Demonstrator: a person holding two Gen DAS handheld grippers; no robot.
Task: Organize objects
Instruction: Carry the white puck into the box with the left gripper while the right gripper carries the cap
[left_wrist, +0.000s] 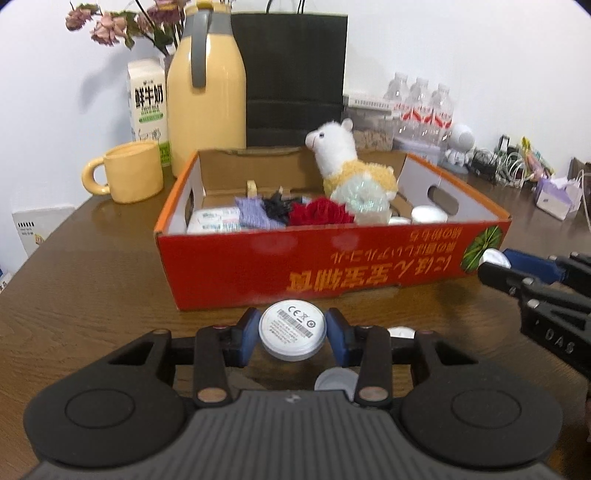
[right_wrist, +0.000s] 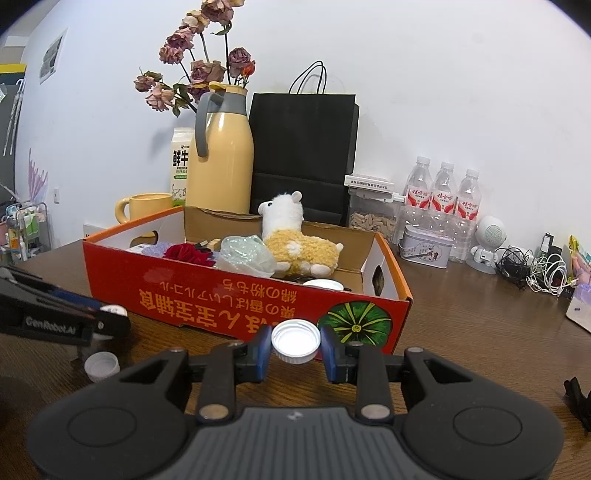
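Left wrist: one disc (left_wrist: 291, 334), two caps (left_wrist: 337, 380).

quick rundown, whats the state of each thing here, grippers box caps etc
left gripper: shut on the white disc, held off the table
right gripper: shut on the white cap, open side up
red box: open-topped, partly filled
plush alpaca: upright in the box
loose cap: on the table, open side up
yellow mug: upright
water bottles: upright, capped
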